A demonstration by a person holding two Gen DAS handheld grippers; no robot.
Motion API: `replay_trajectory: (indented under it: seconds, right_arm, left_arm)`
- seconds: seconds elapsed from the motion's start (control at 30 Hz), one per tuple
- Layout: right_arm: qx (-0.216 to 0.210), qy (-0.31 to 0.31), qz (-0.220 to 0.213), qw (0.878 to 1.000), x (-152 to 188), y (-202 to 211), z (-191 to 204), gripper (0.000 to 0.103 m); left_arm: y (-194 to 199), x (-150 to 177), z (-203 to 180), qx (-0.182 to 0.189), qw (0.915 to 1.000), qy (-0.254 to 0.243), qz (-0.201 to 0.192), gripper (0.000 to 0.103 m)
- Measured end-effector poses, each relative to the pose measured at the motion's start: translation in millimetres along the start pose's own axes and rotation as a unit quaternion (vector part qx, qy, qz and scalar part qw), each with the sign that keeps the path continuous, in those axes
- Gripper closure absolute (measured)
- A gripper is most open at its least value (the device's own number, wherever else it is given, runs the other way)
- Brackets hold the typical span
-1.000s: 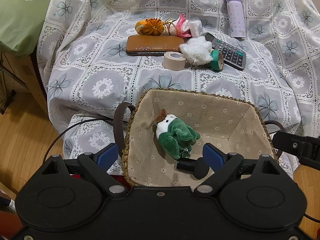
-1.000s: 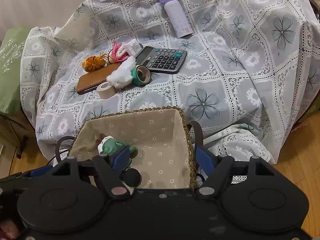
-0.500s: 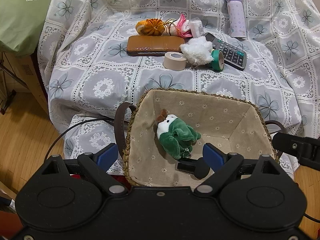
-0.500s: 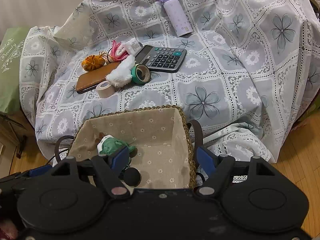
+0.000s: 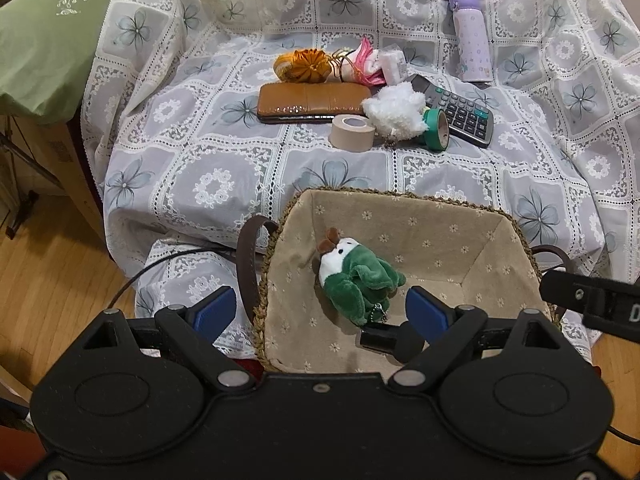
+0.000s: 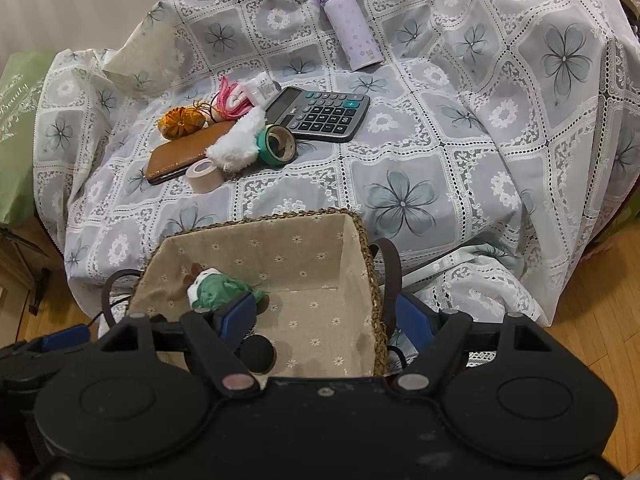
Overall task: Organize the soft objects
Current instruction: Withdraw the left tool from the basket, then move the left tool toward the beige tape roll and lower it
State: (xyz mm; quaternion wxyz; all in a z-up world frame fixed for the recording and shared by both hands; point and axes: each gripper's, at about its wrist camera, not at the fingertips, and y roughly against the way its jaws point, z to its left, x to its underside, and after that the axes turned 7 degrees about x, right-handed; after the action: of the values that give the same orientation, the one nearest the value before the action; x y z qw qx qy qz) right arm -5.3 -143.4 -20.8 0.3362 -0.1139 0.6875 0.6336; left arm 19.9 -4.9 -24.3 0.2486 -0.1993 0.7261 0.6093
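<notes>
1. The green-and-white plush toy with the small metal chain point(image 5: 358, 276) lies on the floor of the woven basket with the beige daisy-print lining point(image 5: 440, 204), toward its left wall, and it has not shifted over the last second. One soft thing is already sorted.

2. Your left gripper point(image 5: 316, 310) hovers above the basket's near edge with its blue pads spread wide and nothing between them; one pad hangs outside the left rim, the other over the lining.

3. Your right gripper point(image 6: 328, 314) is just as wide and just as empty, straddling the basket's right rim point(image 6: 366, 256). Its left pad sits in front of the plush in that view; whether it touches, you cannot tell.

4. What has changed is slight: both views have drawn a little closer to the bed over the past second, so you seem to be leaving the drop-off and heading for the next pick.

5. The fluffy white plush piece point(image 5: 396, 112) on the flowered lace bedspread point(image 5: 208, 160) looks like the nearest soft candidate. It lies mid-bed, touching the green tape roll point(image 5: 436, 128) and just beside the beige tape roll point(image 5: 352, 132) and the brown leather wallet point(image 5: 312, 102).

6. Behind the wallet, toward the far edge, sit the orange pleated fabric pouch point(image 5: 304, 66) and a pink tasselled bundle point(image 5: 366, 64), probably soft as well.

7. Leave the grey calculator point(image 5: 460, 110) and the lilac flask point(image 5: 474, 38); they are hard. Pinch the white fluff from above so the tape rolls stay put.
</notes>
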Motion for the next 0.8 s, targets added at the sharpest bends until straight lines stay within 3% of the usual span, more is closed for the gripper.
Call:
replay_trajectory:
  seconds: [0.43, 0.8]
  right_arm:
    - [0.061, 0.042, 0.004, 0.997, -8, -32, 2, 0.023]
    - [0.061, 0.049, 0.037, 0.996, -26, -62, 9, 0.019]
  left_arm:
    - [-9, -16, 0, -0.011, 0.9999, -0.006, 0.002, 0.014]
    - [-24, -41, 6, -0.017, 0.9997, -0.007, 0.013, 0.014]
